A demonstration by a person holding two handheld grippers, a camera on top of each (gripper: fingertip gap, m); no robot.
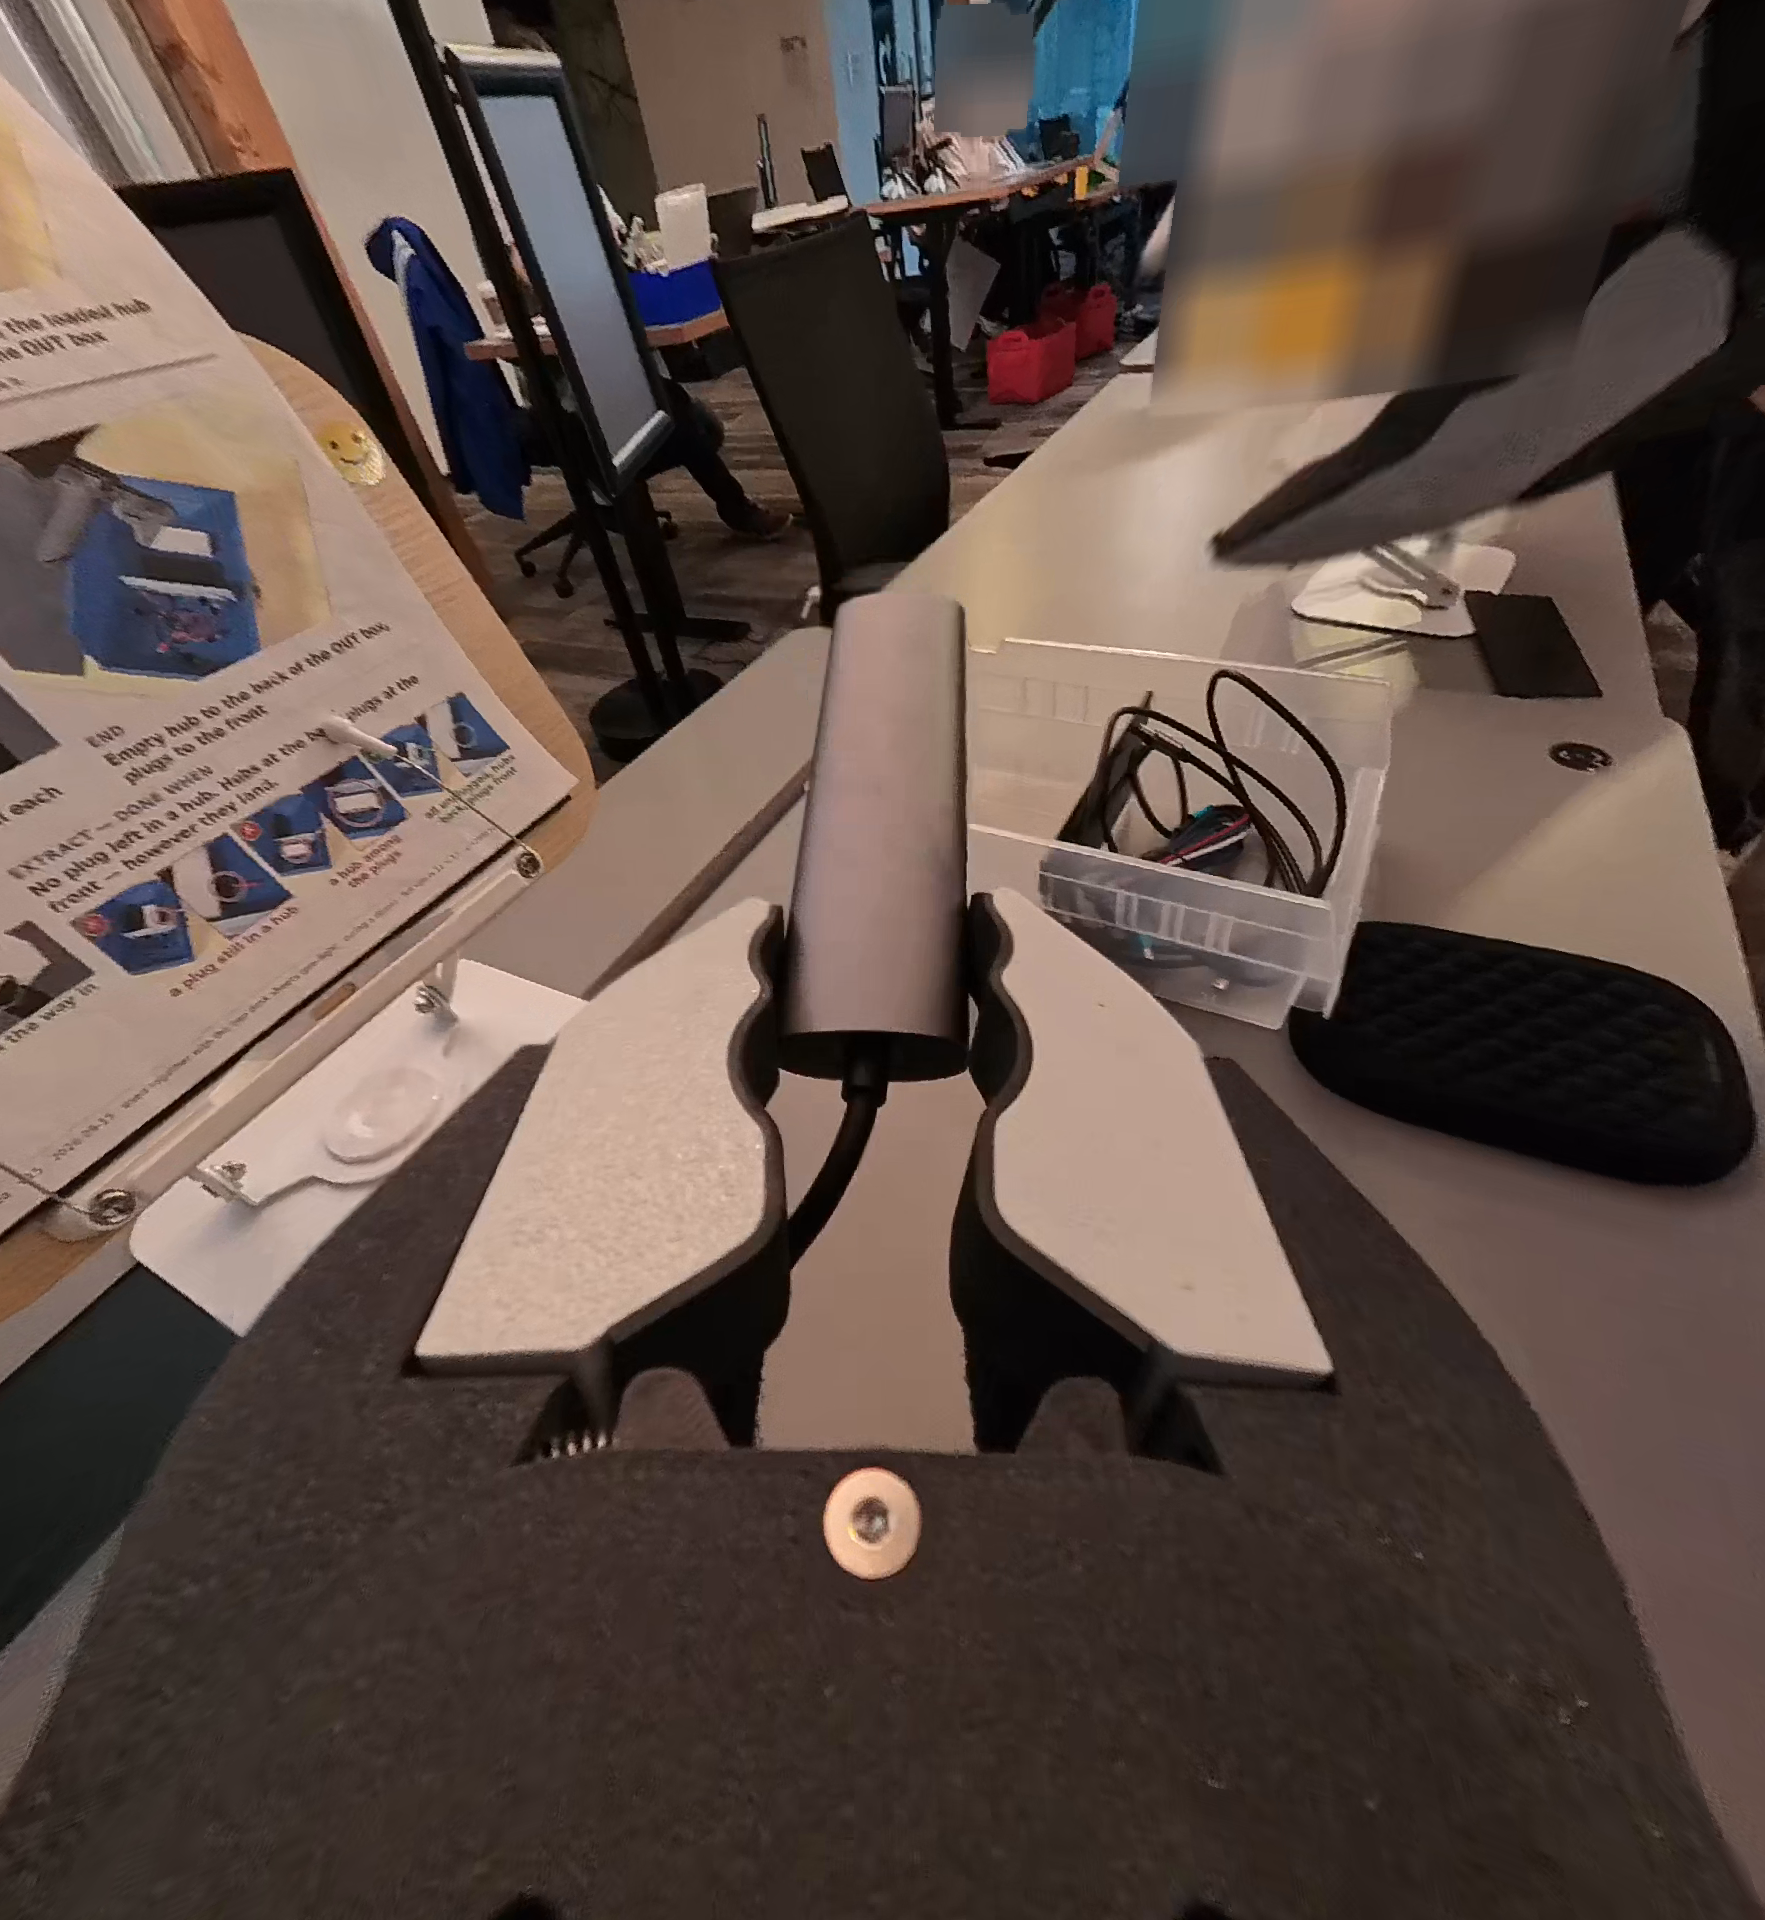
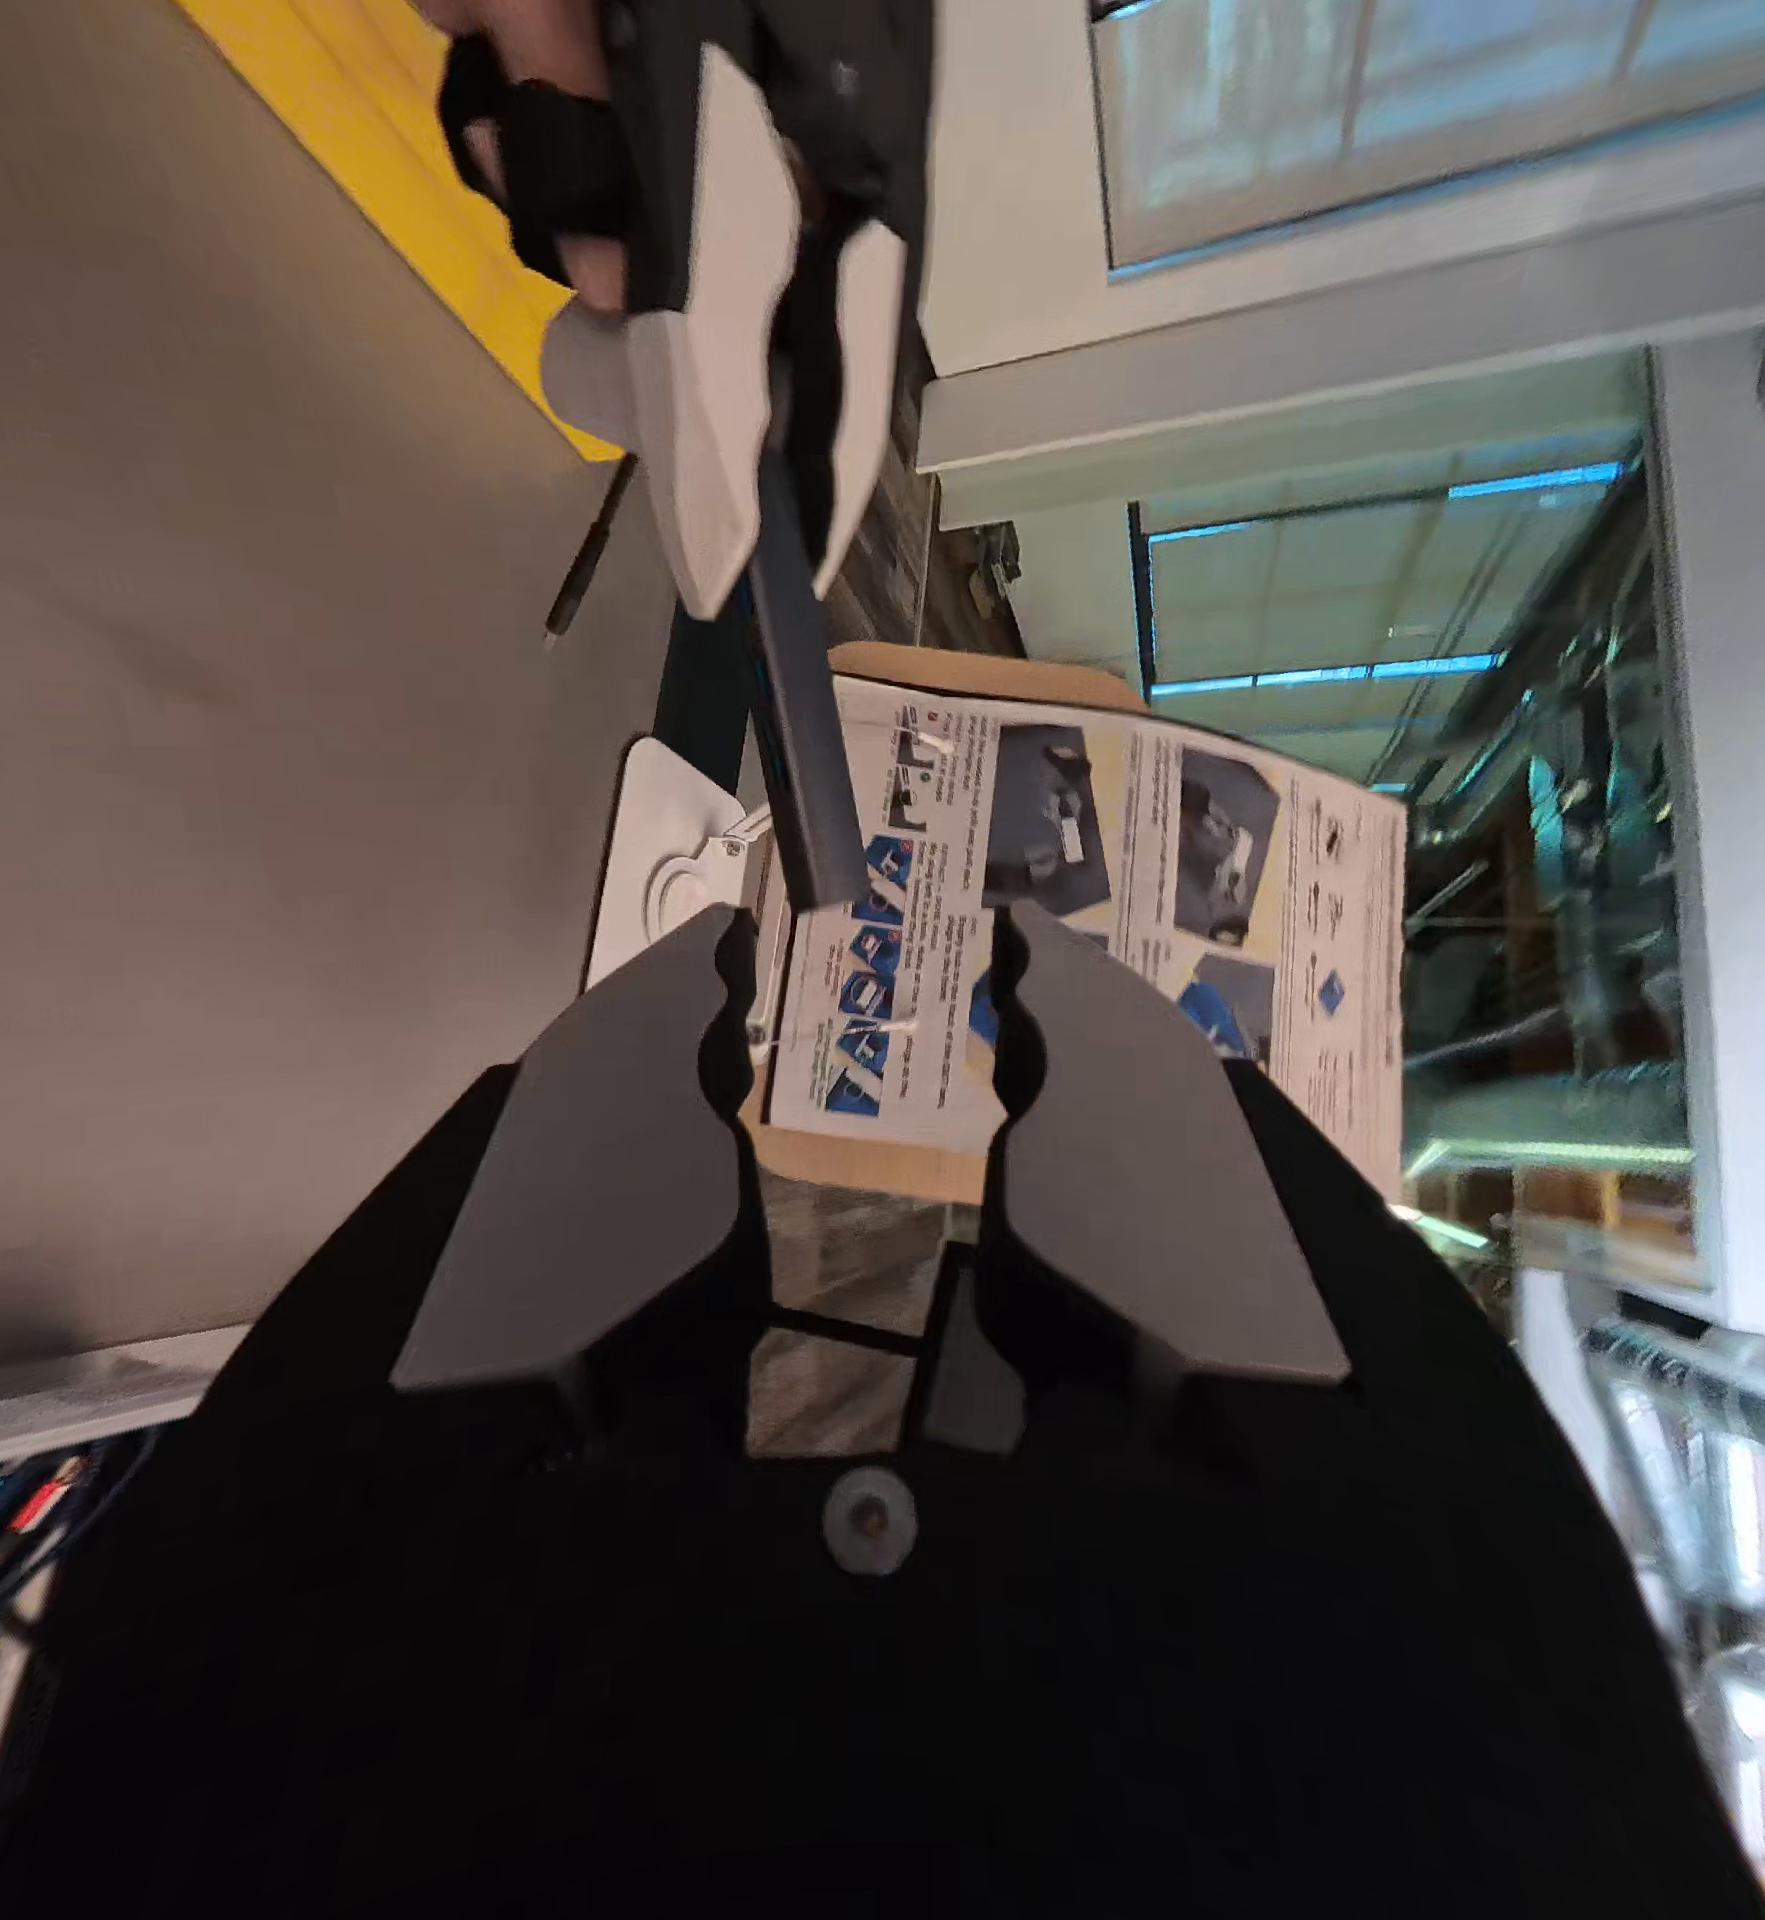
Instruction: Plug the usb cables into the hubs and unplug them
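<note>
Centrally, a grey USB hub (image 1: pixel 883 821) is clamped between the fingers of the left gripper (image 1: pixel 876 940), held above the worktop (image 1: pixel 1543 1299), its short black cable (image 1: pixel 836 1153) trailing back btwn the fingers. USB cables (image 1: pixel 1231 790) are coiled in a clear bin (image 1: pixel 1200 914) w/ a black pad (image 1: pixel 1522 1049) beside it. Right gripper (image 2: pixel 873 935) is seen w/ fingers apart, nothing held, just short of the hub's end.

Dark grey hub (image 1: pixel 883 821), black quilted pad (image 1: pixel 1522 1049), clear bin (image 1: pixel 1184 914) of black cables (image 1: pixel 1242 779).
</note>
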